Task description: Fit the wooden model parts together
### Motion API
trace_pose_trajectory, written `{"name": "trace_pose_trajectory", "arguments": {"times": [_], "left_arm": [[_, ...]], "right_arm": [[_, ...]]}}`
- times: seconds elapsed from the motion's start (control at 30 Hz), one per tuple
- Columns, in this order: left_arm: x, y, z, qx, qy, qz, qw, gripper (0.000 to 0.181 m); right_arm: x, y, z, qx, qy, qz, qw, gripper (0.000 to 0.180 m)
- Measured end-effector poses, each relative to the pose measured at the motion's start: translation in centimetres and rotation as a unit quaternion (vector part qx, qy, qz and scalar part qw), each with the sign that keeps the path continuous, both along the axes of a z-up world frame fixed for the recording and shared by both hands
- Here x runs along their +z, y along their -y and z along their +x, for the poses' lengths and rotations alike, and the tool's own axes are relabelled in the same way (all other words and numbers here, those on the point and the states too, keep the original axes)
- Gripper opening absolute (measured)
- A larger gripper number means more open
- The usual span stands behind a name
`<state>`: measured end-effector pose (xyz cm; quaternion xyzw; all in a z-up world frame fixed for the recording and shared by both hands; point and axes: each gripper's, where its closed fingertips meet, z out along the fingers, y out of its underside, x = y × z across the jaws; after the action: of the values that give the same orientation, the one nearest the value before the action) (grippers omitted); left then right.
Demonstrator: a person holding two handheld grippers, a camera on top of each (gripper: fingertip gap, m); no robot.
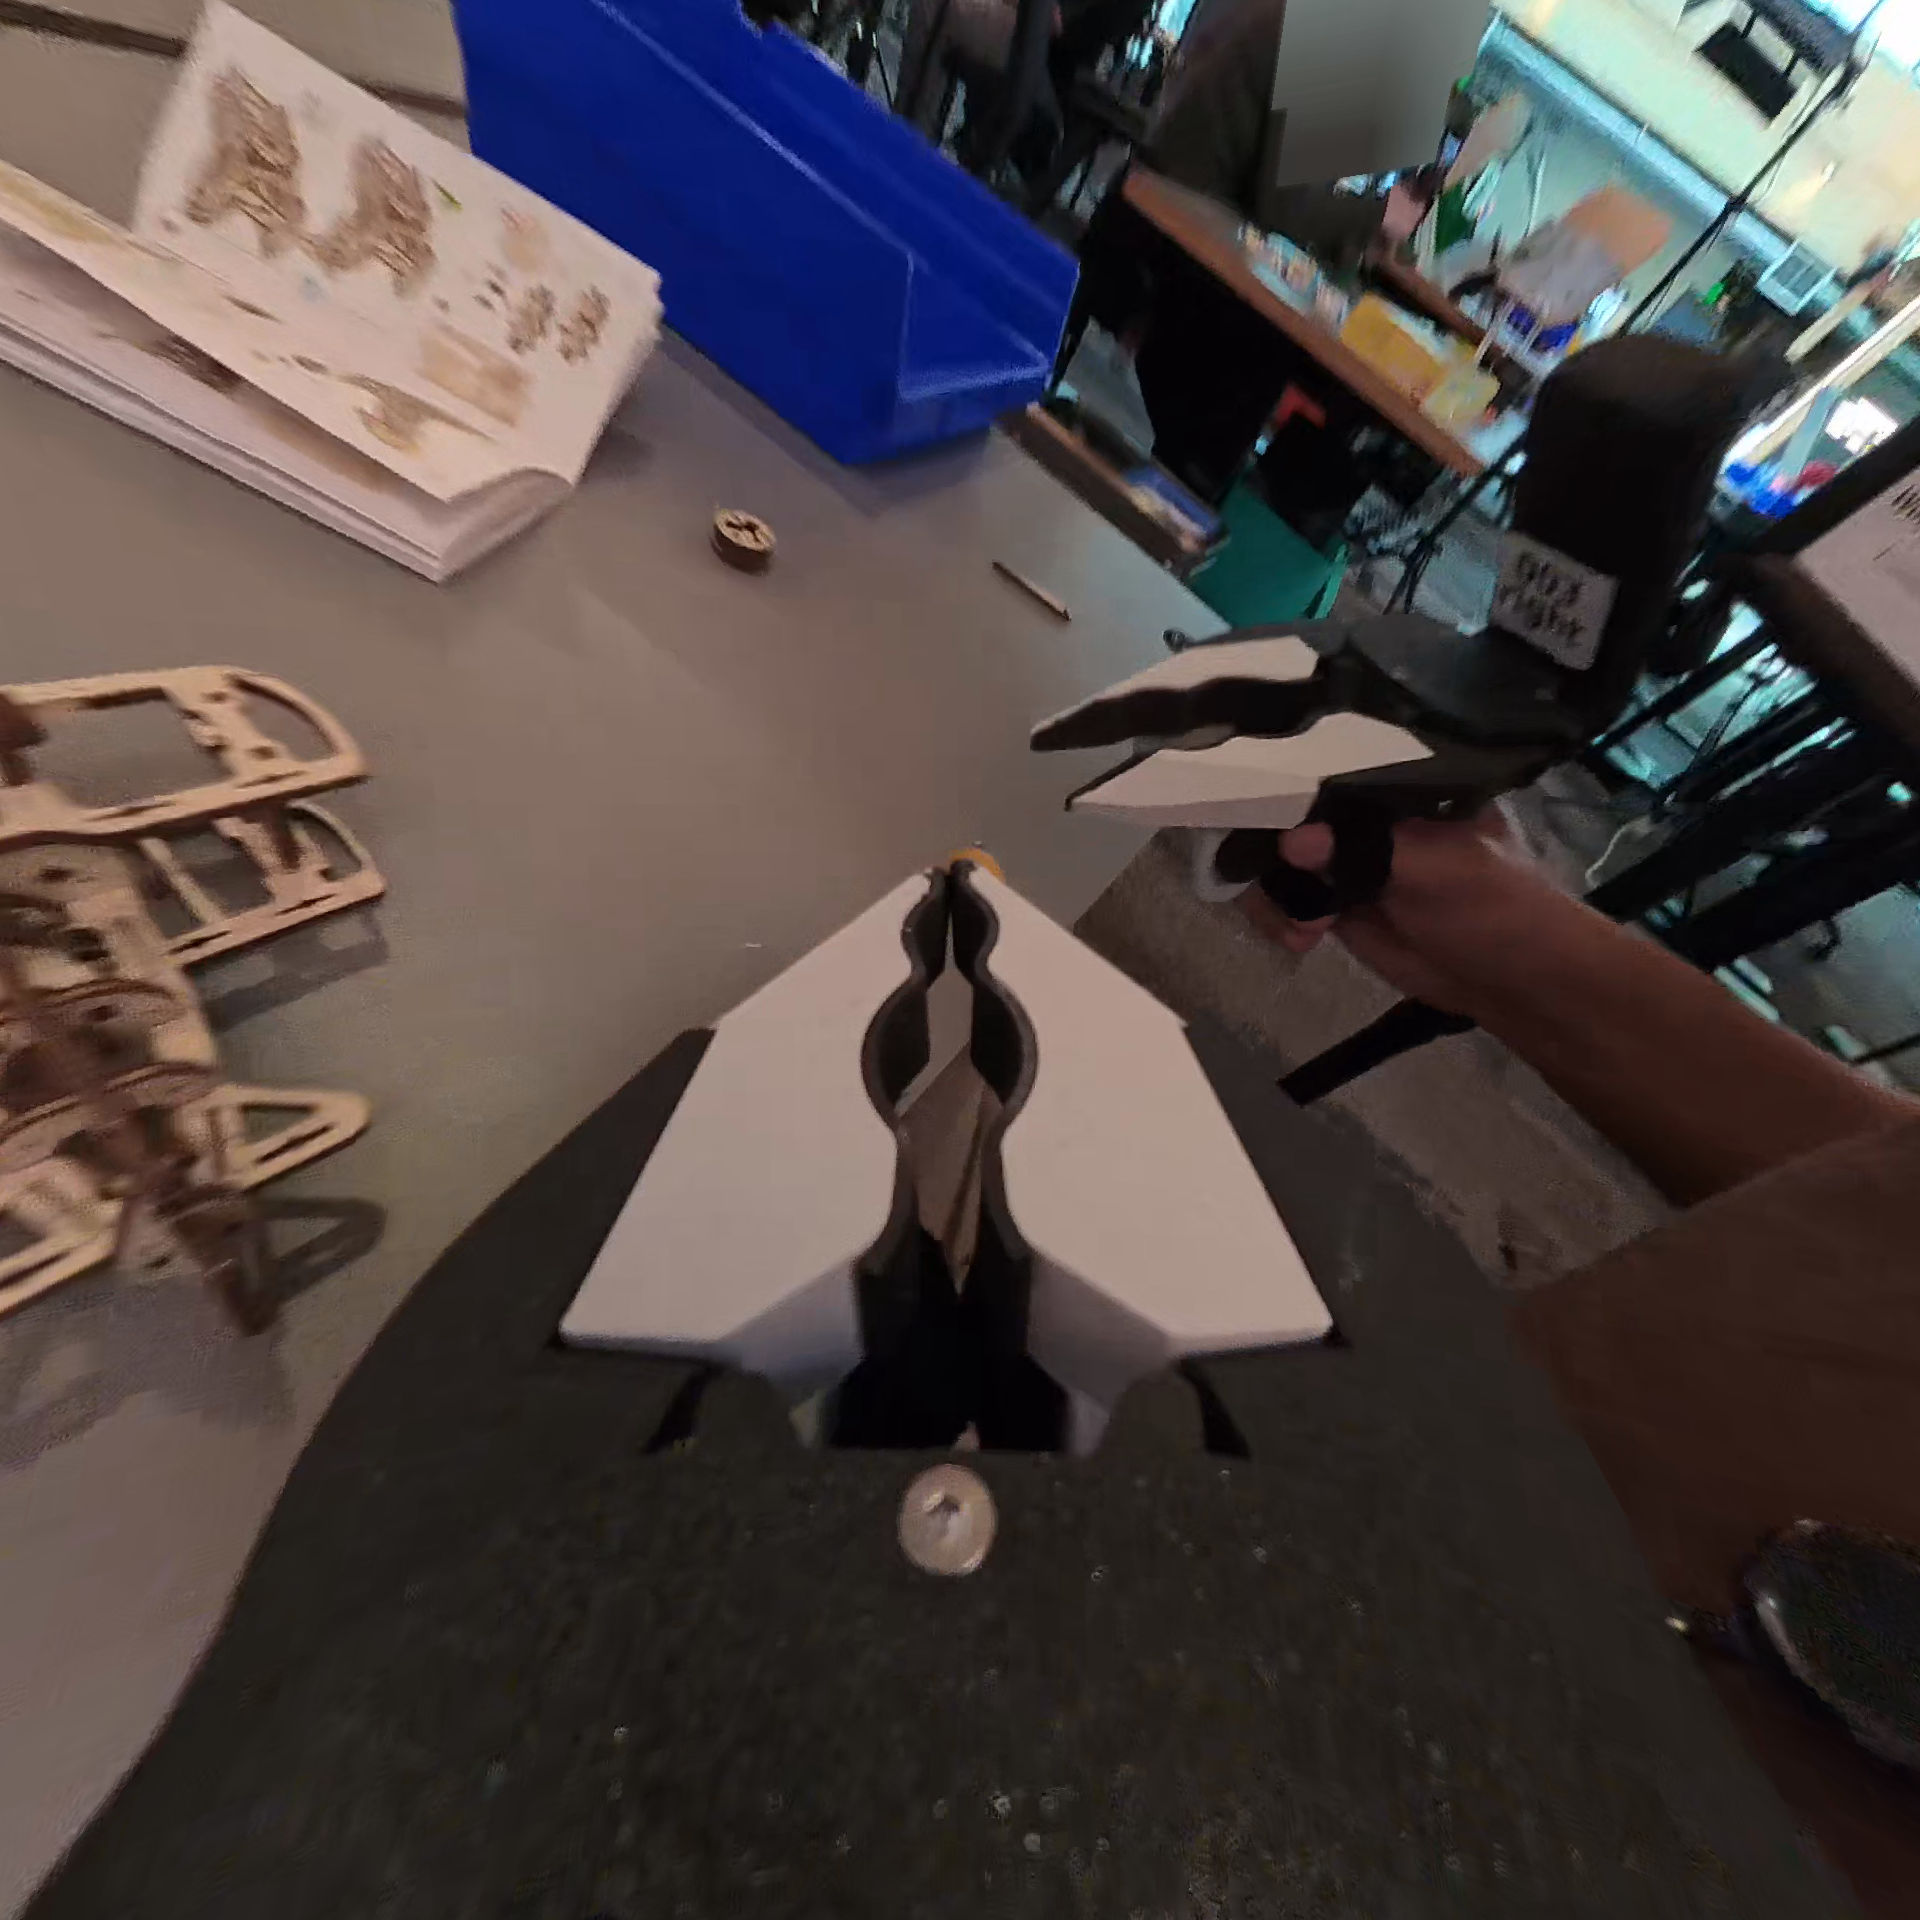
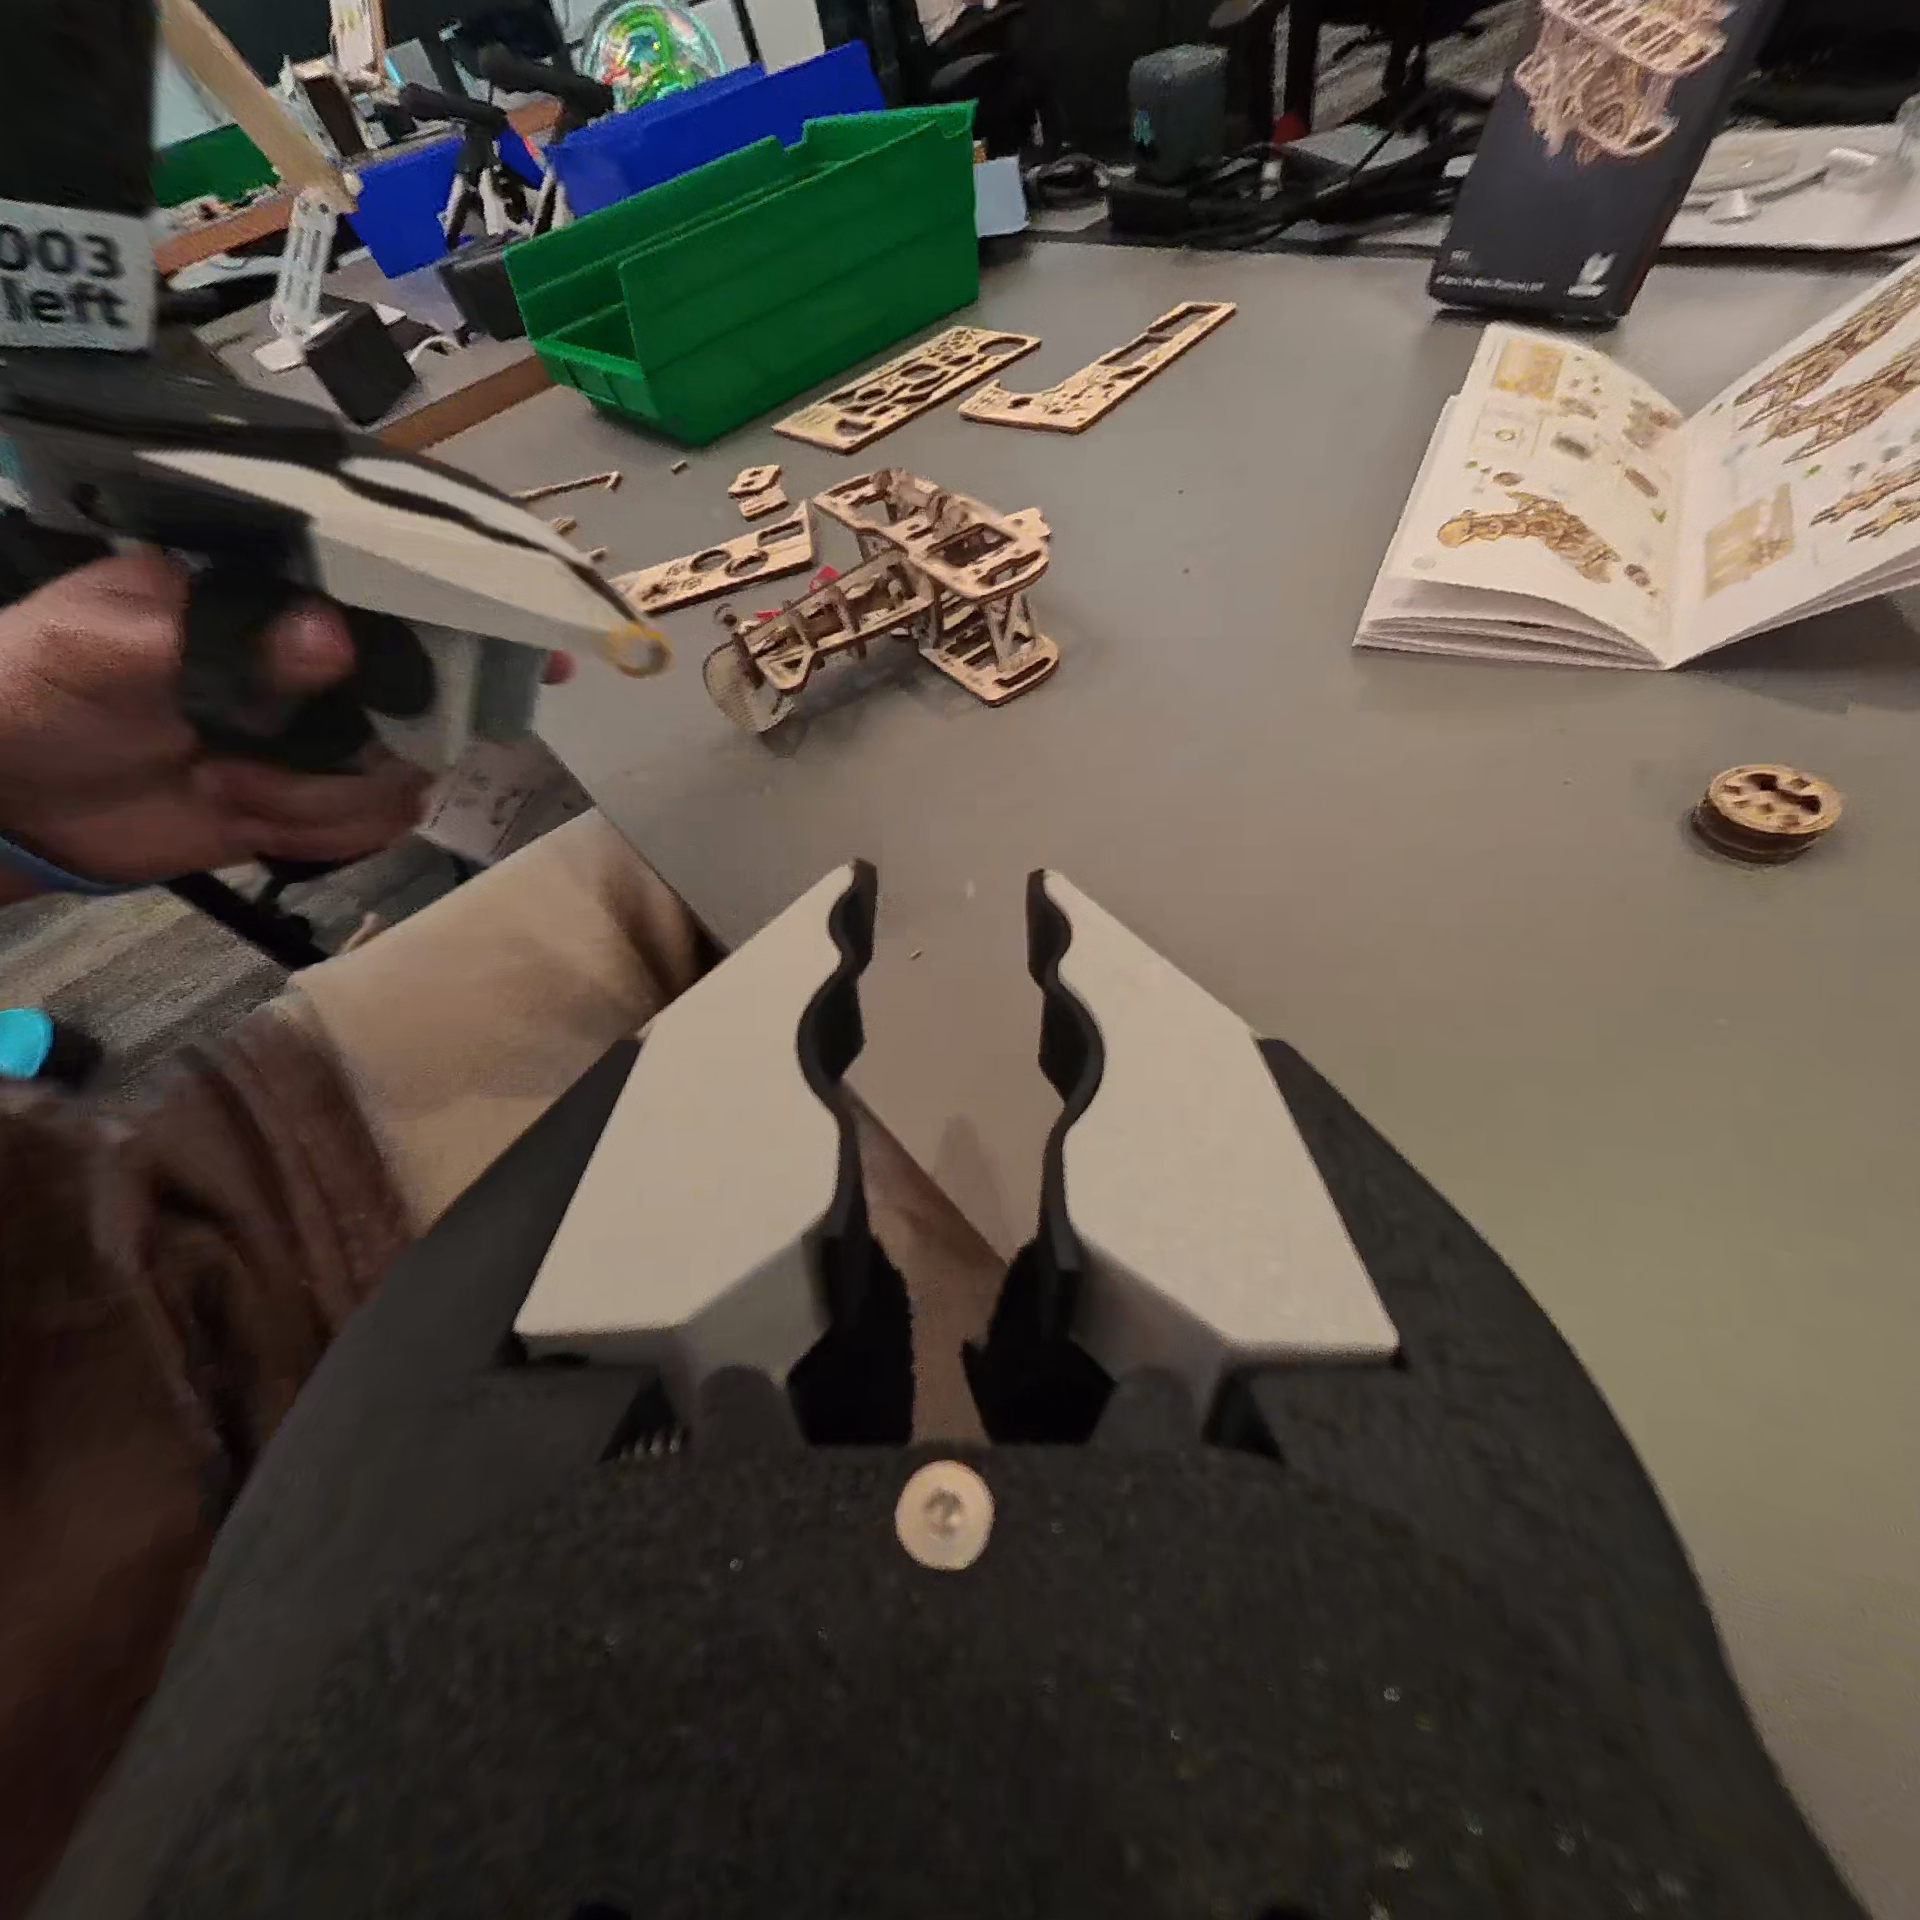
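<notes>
Wooden biplane model (image 2: 883,597) sits untouched mid-tabletop (image 2: 1351,935); left hand-held gripper (image 2: 636,652), clamped on a small yellow ring (image 2: 639,655), must bring it there, while right hand-held gripper (image 2: 951,899) waits parted, empty.

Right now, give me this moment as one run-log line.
left tongs: shut on small ring | right tongs: open, empty | wooden model: on table, untouched | round wooden part: loose on table
</notes>
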<state>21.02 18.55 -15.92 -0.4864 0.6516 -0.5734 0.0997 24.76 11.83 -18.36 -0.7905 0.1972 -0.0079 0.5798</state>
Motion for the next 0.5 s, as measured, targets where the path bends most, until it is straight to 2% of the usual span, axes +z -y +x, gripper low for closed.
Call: {"name": "trace_pose_trajectory", "arguments": {"times": [0.1, 0.33, 0.5], "left_arm": [[-1.5, 1.6, 1.4, -0.015, -0.006, 0.018, 1.000, 0.000], [-2.9, 2.2, 5.2, -0.035, 0.008, 0.062, 0.997, 0.000], [-1.3, 2.5, 7.0, -0.041, 0.023, 0.013, 0.999, 0.000]], "right_arm": [[0.2, -0.2, -0.6, 0.023, 0.000, 0.005, 1.000, 0.028], [-1.0, 0.9, 4.5, -0.020, -0.045, 0.017, 0.999, 0.029], [-1.7, 0.3, 7.3, -0.025, -0.055, 0.015, 0.998, 0.028]]}}
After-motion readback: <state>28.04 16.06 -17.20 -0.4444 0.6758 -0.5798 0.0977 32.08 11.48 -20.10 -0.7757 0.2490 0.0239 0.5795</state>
